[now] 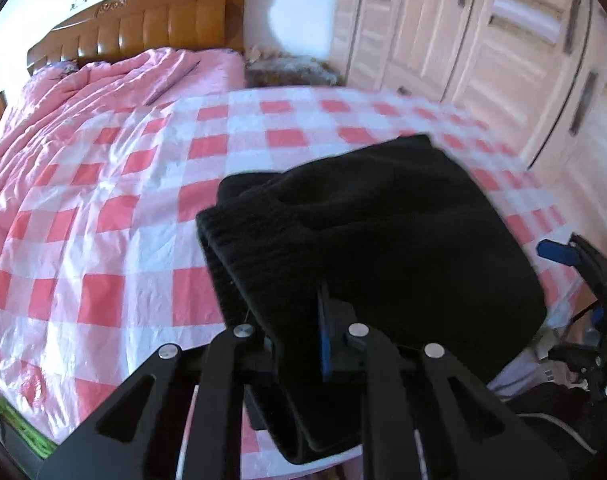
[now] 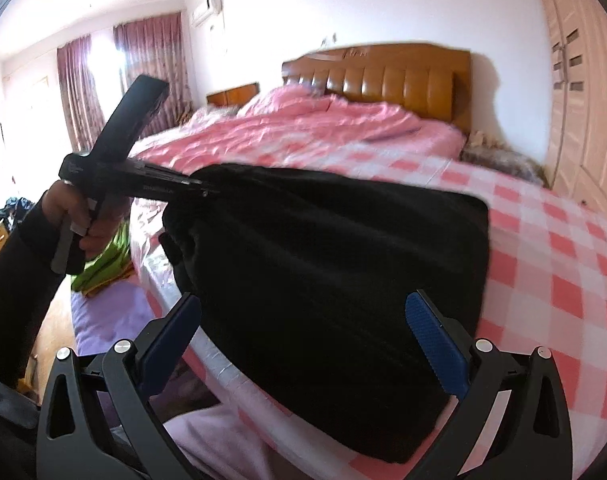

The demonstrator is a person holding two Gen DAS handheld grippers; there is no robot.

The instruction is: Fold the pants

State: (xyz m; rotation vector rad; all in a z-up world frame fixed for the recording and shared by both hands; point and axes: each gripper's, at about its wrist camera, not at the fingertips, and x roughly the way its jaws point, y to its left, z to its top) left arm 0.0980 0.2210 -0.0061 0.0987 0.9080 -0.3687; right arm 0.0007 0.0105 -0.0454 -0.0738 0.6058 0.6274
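The black pants [image 1: 383, 232] lie folded into a thick bundle on the pink-and-white checked sheet [image 1: 115, 208] at the bed's near edge. My left gripper [image 1: 303, 340] is shut on the bundle's near left corner; it also shows in the right wrist view [image 2: 199, 188], held by a hand. My right gripper [image 2: 303, 336] is open, its blue pads [image 2: 435, 344] on either side of the bundle's near edge [image 2: 323, 280]. The right gripper also shows at the right edge of the left wrist view [image 1: 583, 264].
A pink quilt [image 2: 303, 128] is bunched toward the wooden headboard [image 2: 383, 76]. Light wardrobe doors [image 1: 483, 40] stand to the right of the bed. Green cloth [image 2: 103, 256] lies on the floor at the left. Curtains [image 2: 143, 60] hang at the far left.
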